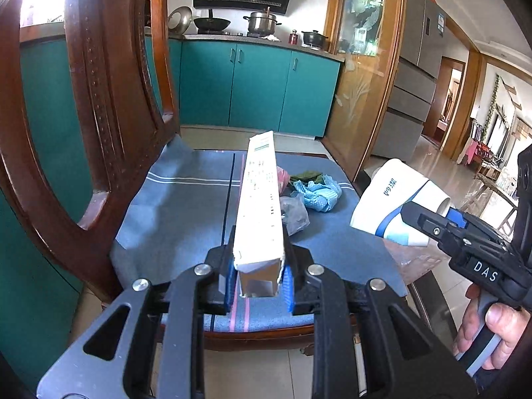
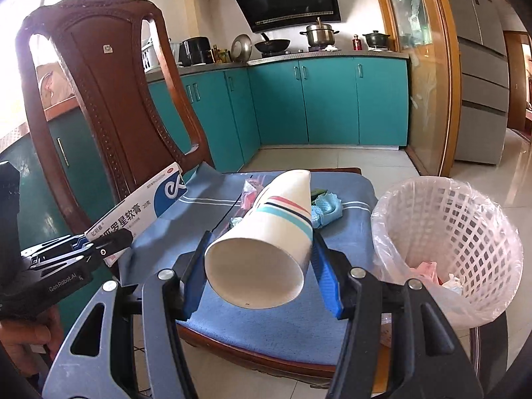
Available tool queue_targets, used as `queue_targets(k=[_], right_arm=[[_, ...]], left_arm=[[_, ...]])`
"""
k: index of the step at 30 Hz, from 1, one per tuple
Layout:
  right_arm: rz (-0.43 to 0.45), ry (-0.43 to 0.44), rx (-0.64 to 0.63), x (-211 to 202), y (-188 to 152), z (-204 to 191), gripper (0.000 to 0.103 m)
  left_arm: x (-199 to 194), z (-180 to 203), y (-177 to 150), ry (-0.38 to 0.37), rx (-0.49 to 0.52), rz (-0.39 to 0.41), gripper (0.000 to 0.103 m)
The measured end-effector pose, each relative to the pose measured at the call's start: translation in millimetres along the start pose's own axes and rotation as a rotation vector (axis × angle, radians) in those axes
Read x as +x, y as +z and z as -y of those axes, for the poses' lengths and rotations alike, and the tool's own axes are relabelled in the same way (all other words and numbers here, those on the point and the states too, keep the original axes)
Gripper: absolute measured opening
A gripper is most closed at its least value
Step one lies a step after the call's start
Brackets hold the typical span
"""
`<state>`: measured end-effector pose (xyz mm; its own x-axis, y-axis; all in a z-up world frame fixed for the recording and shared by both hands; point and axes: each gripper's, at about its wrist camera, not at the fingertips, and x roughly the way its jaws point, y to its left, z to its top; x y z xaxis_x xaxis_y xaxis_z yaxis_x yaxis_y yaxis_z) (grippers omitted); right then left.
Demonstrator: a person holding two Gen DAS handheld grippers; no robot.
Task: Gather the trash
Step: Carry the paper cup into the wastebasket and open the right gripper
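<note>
My left gripper [image 1: 259,262] is shut on a long white ointment box [image 1: 259,199] and holds it above the chair cushion; the box also shows in the right wrist view [image 2: 139,206]. My right gripper [image 2: 262,262] is shut on a white paper cup [image 2: 266,246] with coloured stripes, held on its side above the cushion; the cup also shows in the left wrist view [image 1: 395,199]. On the cushion lie a crumpled blue tissue [image 1: 321,194], a clear plastic wrapper [image 1: 294,216] and a green scrap [image 1: 306,177]. A white mesh bin [image 2: 445,232] with a plastic liner stands right of the chair.
A wooden chair [image 2: 99,99] carries the blue cushion [image 1: 186,206]. Teal kitchen cabinets [image 2: 332,99] and a stove with pots are behind. A glass partition [image 2: 422,66] and a fridge are on the right. The bin holds some crumpled trash [image 2: 432,272].
</note>
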<state>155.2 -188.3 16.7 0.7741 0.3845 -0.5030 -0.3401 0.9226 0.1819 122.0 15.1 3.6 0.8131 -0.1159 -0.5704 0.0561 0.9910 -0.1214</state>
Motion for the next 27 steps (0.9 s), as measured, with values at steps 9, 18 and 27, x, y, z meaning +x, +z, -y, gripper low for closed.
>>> queue_targets(k=[9, 18, 27], right_arm=[[-0.015, -0.002, -0.002, 1.7, -3.6, 0.0, 0.057], [-0.019, 0.000, -0.006, 2.9, -5.3, -0.4, 0.057], [0.121, -0.218, 0.251, -22.6, 23.3, 111.0, 0.058]], left_arm=[[0.0, 4.7, 2.4, -0.003, 0.005, -0.005, 0.023], [0.7, 1.8, 1.0, 0.001, 0.001, -0.006, 0.023], [7.0, 8.8, -3.3, -0.022, 0.025, -0.020, 0.023]])
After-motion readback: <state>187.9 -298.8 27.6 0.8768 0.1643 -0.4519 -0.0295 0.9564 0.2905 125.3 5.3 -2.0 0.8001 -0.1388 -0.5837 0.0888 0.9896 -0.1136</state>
